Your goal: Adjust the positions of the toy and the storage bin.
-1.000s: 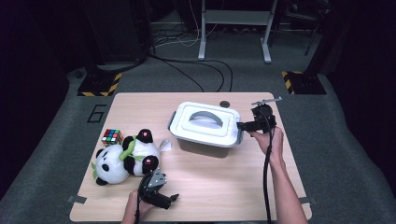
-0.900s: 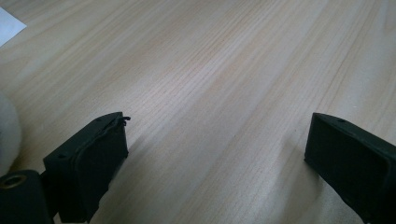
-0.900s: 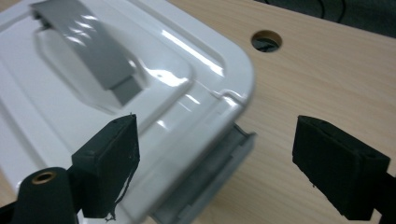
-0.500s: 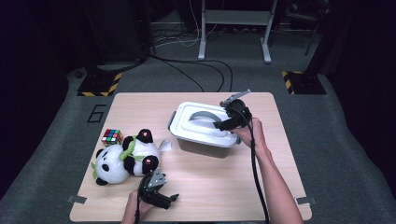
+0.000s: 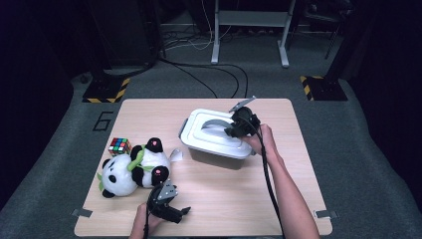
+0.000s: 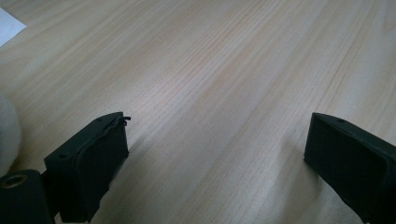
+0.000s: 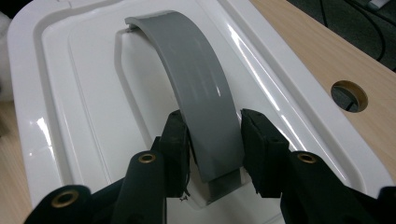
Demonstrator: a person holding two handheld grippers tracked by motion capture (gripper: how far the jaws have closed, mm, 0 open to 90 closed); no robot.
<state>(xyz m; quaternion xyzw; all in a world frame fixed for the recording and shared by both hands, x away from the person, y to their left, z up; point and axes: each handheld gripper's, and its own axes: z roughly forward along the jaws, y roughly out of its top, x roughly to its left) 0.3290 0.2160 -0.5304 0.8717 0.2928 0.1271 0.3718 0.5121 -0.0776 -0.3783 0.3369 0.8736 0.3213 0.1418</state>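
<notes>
Left gripper [image 5: 171, 209] sits at the near counter [image 5: 224, 199] edge, fingers [image 6: 91, 163] wide apart, nothing between them, bare wood under them. Panda plush [image 5: 132, 167] and a colour cube [image 5: 119, 146] lie just beyond it, left side.

Farther back, centre-right: white lidded box [image 5: 214, 144] with a grey arched handle [image 7: 196, 88] on its lid [image 7: 84, 93]. Right gripper [image 7: 215, 140] has just been closing; its fingers [image 7: 176, 140] now flank the handle at its near end, handle between them, pads at or almost on its edges.

Risk, as I judge it: the grip sits off-centre, at the handle's foot, so a lift could tip the lid or drag the whole box if the lid is latched. The smooth handle may slip out if the squeeze is light.

In the high view the handle's long axis runs left-right along the lid's length; the box's long axis is skewed slightly to the counter edge, its right end nearer the person.
</notes>
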